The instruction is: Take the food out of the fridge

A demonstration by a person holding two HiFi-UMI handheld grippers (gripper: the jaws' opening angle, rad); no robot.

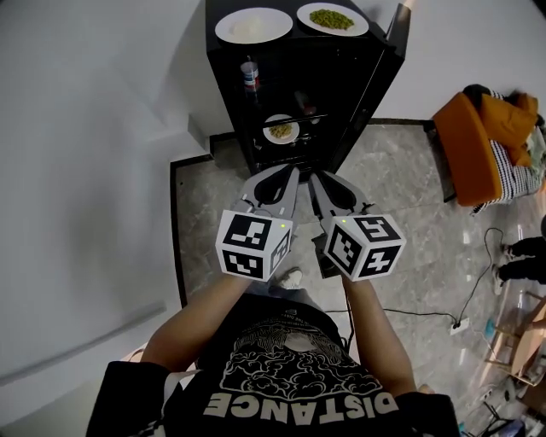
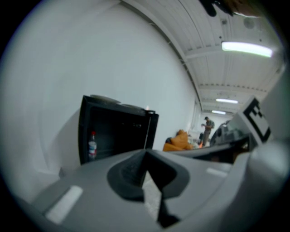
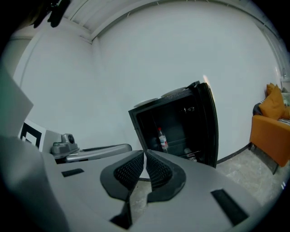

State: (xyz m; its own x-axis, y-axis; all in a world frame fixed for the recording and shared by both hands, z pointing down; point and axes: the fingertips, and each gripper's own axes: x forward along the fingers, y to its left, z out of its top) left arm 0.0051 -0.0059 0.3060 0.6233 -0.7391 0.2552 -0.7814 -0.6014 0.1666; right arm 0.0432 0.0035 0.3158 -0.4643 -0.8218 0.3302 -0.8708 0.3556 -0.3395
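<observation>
1. The black fridge (image 1: pixel 341 77) stands at the far side against the white wall, with its door (image 1: pixel 394 34) swung open to the right.
2. A plate of food (image 1: pixel 281 129) sits on a lower shelf inside the fridge, and a bottle (image 1: pixel 250 75) stands on the shelf above it, to the left.
3. Two more plates rest on top of the fridge: a white plate (image 1: pixel 253 26) of pale food on the left and a plate of green food (image 1: pixel 333 19) on the right.
4. The left gripper (image 2: pixel 145 153) is held in front of the fridge, well short of the shelves. Its jaws are pressed together at the tips with nothing between them.
5. The right gripper (image 3: pixel 145 155) is just beside it, pointing at the open fridge. Its jaws also meet at the tips and pinch nothing.
6. An orange couch (image 1: pixel 469 149) stands to the far right on the marbled floor (image 1: pixel 401 222).
</observation>
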